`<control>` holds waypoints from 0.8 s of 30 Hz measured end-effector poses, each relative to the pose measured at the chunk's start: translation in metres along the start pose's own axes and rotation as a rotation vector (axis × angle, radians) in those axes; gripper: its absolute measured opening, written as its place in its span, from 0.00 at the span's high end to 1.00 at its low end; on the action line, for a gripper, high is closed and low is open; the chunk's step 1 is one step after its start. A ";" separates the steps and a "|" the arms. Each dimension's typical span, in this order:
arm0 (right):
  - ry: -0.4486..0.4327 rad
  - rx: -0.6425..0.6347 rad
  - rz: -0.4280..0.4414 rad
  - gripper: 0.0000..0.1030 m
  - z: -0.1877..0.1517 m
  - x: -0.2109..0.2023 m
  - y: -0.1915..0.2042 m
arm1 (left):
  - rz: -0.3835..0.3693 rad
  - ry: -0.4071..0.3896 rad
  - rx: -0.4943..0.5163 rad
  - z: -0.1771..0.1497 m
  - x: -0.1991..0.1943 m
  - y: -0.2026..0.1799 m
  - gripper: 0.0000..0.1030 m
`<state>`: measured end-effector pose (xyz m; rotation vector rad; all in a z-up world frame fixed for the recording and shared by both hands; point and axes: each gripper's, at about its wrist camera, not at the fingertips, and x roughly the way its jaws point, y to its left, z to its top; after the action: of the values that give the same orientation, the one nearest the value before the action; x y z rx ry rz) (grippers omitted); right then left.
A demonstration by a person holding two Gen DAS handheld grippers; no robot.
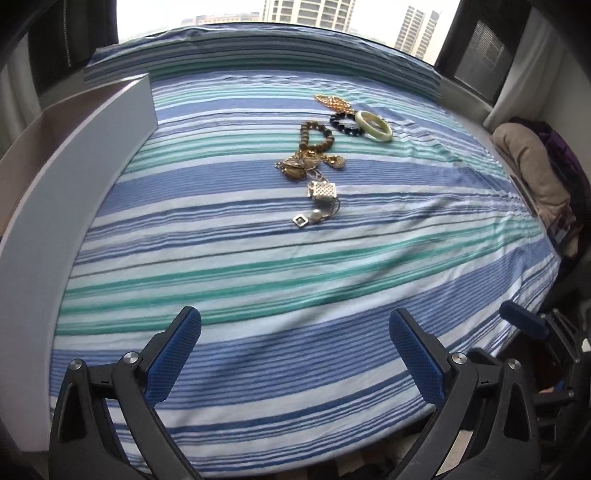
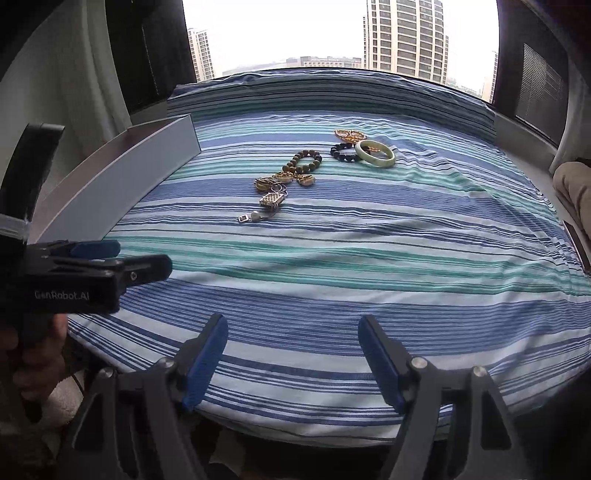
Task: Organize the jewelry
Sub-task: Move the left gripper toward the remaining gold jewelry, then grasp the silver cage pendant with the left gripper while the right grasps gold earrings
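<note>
"GenRobot.AI" on left gripper [image 2: 142, 264] body; no other txt.

High-rise bedroom, striped bedsheet [image 1: 258, 266], window [image 2: 295, 33] onto towers

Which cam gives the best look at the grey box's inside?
Left wrist: the grey box sits close at the frame's left, and its brownish inner wall shows over the rim. Right wrist shows it farther off, mostly the outer wall, with only a strip of the inside visible.
</note>
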<state>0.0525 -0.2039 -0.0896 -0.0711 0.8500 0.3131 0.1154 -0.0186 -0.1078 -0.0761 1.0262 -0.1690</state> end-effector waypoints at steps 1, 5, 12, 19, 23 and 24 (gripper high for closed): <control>0.002 0.005 -0.001 0.28 -0.001 0.000 -0.002 | -0.015 0.001 0.019 0.010 0.007 -0.004 0.02; 0.005 0.024 -0.002 0.28 -0.003 -0.001 -0.011 | -0.047 0.017 0.093 0.049 0.047 -0.027 0.02; -0.013 0.034 -0.013 0.28 -0.007 -0.010 -0.019 | 0.075 0.038 0.103 0.080 0.115 -0.053 0.38; -0.011 0.055 -0.015 0.28 -0.010 -0.010 -0.029 | 0.003 0.020 0.005 0.061 0.093 -0.028 0.74; -0.014 0.068 -0.014 0.28 -0.008 -0.007 -0.034 | -0.017 0.017 -0.004 0.040 0.056 -0.004 0.74; -0.011 0.070 -0.010 0.28 -0.008 -0.005 -0.035 | -0.012 0.018 -0.002 0.034 0.047 0.002 0.74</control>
<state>0.0543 -0.2396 -0.0933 -0.0080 0.8488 0.2738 0.1686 -0.0256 -0.1306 -0.0830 1.0442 -0.1796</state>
